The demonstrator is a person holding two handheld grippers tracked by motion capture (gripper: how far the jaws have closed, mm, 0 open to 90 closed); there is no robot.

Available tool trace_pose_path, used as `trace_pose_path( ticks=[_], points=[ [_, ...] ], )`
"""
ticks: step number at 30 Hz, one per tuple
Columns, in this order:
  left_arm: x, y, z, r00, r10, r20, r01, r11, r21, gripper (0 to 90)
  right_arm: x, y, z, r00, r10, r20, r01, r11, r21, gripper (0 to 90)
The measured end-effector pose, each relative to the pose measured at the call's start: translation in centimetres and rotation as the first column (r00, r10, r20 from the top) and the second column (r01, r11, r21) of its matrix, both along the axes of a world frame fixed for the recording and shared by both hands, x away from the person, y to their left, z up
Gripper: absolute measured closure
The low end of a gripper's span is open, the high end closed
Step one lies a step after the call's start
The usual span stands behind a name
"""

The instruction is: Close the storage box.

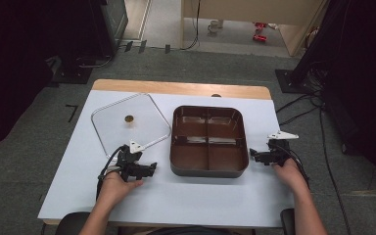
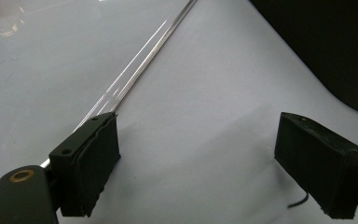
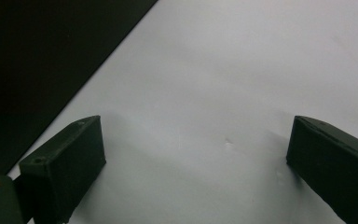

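My left gripper point(image 1: 144, 170) has its fingers point(image 2: 91, 163) spread wide with nothing between them but bare white surface point(image 2: 205, 140). In the left gripper view the inner finger sits just beside the thin bright rim of the clear lid point(image 2: 140, 63), which runs diagonally up and away from it; I cannot tell whether the finger touches that rim. From the high view this gripper rests low on the surface, just off the near corner of the lid point(image 1: 129, 122) and a little to the left of the tray.

My right gripper point(image 1: 257, 156) is likewise fully open and holds nothing; its fingers point(image 3: 65, 172) frame plain white surface, with the dark wall of the tray point(image 3: 42, 60) running along the left of that view. From above, it sits just beside the tray's right edge, pointing toward it.

Between the two grippers stands the brown tray point(image 1: 209, 169), a rounded square box divided into four compartments by a cross of partitions. All four compartments look empty, showing their glossy brown floors. The clear lid lies flat on the surface to the tray's left, turned at an angle, with a small round gold-coloured mark point(image 1: 129, 119) near its middle. Its nearest corner is close to the tray's left wall.
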State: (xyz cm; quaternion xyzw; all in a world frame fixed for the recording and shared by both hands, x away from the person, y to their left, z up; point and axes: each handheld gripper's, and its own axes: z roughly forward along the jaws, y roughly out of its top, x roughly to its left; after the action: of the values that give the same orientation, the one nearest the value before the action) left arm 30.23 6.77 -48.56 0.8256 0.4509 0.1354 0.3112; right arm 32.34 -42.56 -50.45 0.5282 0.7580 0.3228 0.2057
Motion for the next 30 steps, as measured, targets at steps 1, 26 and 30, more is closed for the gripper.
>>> trace_pose_path(
  ticks=[1,26,30],
  points=[
    [0.0,0.0,0.0,1.0,0.0,0.0,0.0,1.0,0.0,13.7,0.0,0.0,0.0,1.0,0.0,0.0,0.0,1.0,0.0,3.7],
    [3.1,0.9,2.7,0.9937,-0.013,0.111,0.022,0.9966,-0.08,25.9,0.0,0.0,0.0,1.0,-0.001,0.0,0.001,1.0,-0.001,3.7],
    [4.0,1.0,2.9,0.9949,-0.009,0.1,0.017,0.9973,-0.072,26.0,0.0,0.0,0.0,1.0,0.0,-0.001,0.0,1.0,-0.002,3.7]
  ],
)
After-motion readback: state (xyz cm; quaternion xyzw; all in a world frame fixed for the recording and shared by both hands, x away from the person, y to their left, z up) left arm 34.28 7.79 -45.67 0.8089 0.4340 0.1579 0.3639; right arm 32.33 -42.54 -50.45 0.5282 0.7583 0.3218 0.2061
